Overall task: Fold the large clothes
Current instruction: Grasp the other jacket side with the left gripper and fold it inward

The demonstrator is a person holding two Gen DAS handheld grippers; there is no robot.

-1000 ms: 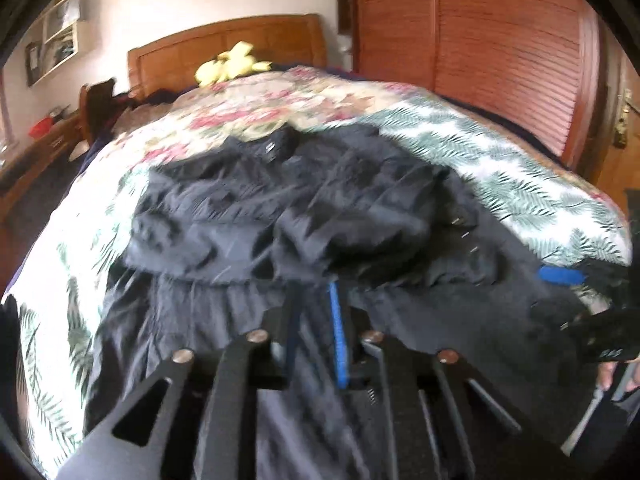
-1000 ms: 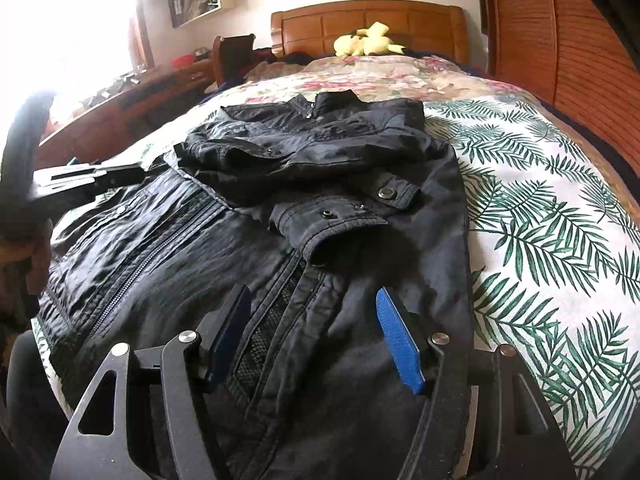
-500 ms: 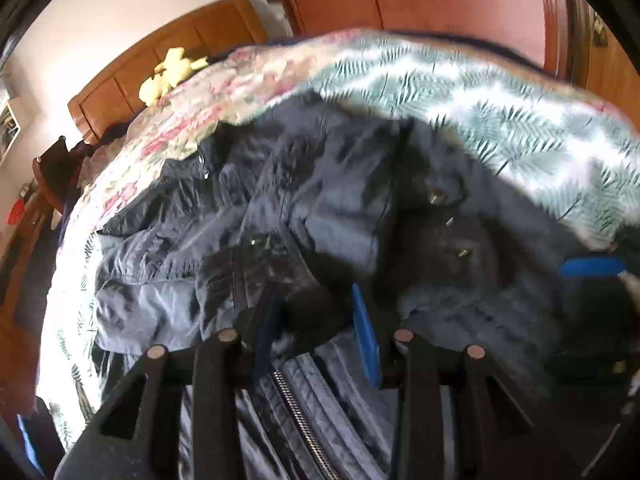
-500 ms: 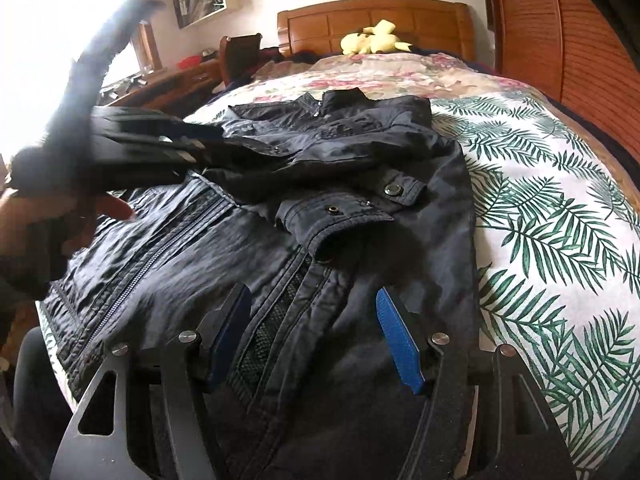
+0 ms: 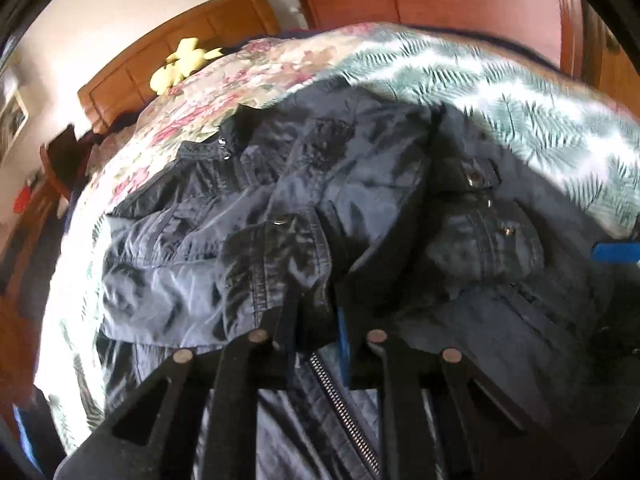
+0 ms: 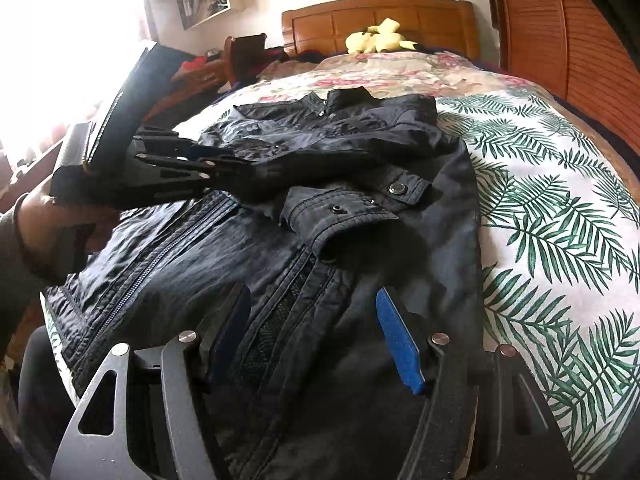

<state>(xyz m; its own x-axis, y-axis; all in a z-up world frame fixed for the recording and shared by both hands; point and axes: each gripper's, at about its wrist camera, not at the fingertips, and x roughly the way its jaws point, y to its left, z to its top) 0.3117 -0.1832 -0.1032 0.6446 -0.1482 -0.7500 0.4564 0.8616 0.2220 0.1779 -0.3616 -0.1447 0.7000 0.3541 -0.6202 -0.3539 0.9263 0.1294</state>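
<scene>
A black jacket (image 6: 328, 216) lies on the bed, both sleeves folded across its chest; it also shows in the left wrist view (image 5: 280, 216). My left gripper (image 5: 316, 320) is at the cuff of the left sleeve (image 5: 276, 264), its jaws nearly closed around the cuff fabric; it also shows in the right wrist view (image 6: 200, 164), held over the jacket's left side. My right gripper (image 6: 316, 320) is open and empty, low over the jacket's lower front. One of its blue pads (image 5: 616, 250) shows at the right edge of the left wrist view.
The bed has a fern-print cover (image 6: 560, 208) and a floral one (image 6: 400, 72) further back. A yellow plush toy (image 6: 376, 40) lies by the wooden headboard (image 6: 380, 16). A wooden wardrobe (image 6: 560, 40) stands on the right, a desk and chair (image 6: 244, 56) on the left.
My left gripper has swung in over the jacket from the left and closed down around the left sleeve cuff. My right gripper has stayed open and still.
</scene>
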